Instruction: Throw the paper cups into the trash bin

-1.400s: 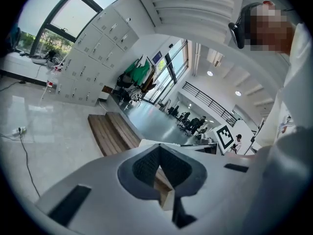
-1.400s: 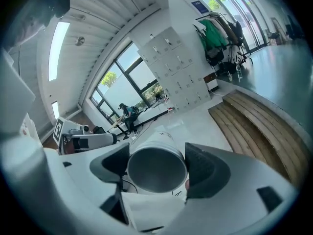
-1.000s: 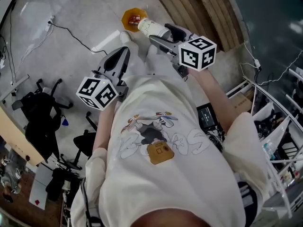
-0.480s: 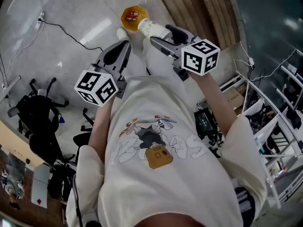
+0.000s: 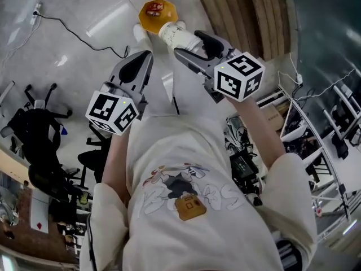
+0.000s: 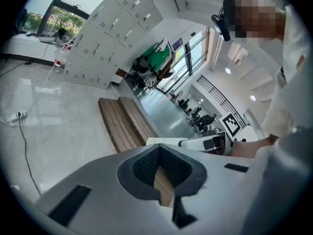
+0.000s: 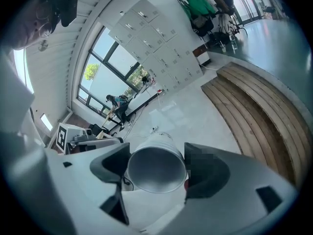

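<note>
A white paper cup lies sideways between the jaws of my right gripper, which is shut on it. In the right gripper view its open mouth faces the camera. Just beyond the cup, an orange trash bin stands on the floor with something red inside. My left gripper is held beside the right one, lower left of the cup, shut with nothing in it. The left gripper view has its pads closed together, and the cup in the right gripper shows behind them.
Wooden steps run along the right beyond the bin. A black cable trails over the pale floor at the left. Office chairs stand at the left, and metal racks with gear at the right.
The person has moved: floor, chairs and racks slid through the view, and the bin sits a little higher in frame. The cup stays held in the right gripper.
</note>
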A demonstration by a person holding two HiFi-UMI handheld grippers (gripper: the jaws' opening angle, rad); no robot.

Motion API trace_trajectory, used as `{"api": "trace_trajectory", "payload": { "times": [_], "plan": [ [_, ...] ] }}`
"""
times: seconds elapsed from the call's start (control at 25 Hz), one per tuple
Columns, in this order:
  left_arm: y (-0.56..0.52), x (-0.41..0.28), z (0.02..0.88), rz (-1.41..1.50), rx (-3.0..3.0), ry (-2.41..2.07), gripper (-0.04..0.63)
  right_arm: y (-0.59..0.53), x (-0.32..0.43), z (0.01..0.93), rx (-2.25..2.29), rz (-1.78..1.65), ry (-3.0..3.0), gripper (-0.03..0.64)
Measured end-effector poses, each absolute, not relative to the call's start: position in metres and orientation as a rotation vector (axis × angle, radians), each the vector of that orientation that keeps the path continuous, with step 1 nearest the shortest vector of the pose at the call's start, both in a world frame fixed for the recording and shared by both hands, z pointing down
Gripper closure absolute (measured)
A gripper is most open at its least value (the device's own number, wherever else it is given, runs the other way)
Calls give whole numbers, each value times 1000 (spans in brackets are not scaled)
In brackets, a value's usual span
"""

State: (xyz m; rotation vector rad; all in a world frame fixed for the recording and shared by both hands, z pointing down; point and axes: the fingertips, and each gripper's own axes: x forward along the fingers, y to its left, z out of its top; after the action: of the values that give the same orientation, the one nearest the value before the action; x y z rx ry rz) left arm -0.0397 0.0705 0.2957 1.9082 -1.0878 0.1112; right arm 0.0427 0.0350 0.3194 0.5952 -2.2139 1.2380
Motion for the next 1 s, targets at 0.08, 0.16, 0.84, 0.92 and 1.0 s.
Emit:
{"api": "trace_trajectory", "payload": {
  "times": [0.08,0.16,0.84,0.92,1.0],
  "plan": [
    [61,-43,321,118,1900,-1104,589,28,40,345,570,1224,-2203,261],
    [56,-42,344,133,1888,-1118,589,27,42,370,541,1215,-2187,261],
    [51,-27,579,350,1809,-1174,589,22,50,587,456,1137,-2103,261],
    [48,-28,613,370,1786,-1195,589,23,51,613,454,1124,-2089,261],
    [47,-29,640,373,1749,-1214,589,24,53,636,451,1115,-2074,261]
  ]
}}
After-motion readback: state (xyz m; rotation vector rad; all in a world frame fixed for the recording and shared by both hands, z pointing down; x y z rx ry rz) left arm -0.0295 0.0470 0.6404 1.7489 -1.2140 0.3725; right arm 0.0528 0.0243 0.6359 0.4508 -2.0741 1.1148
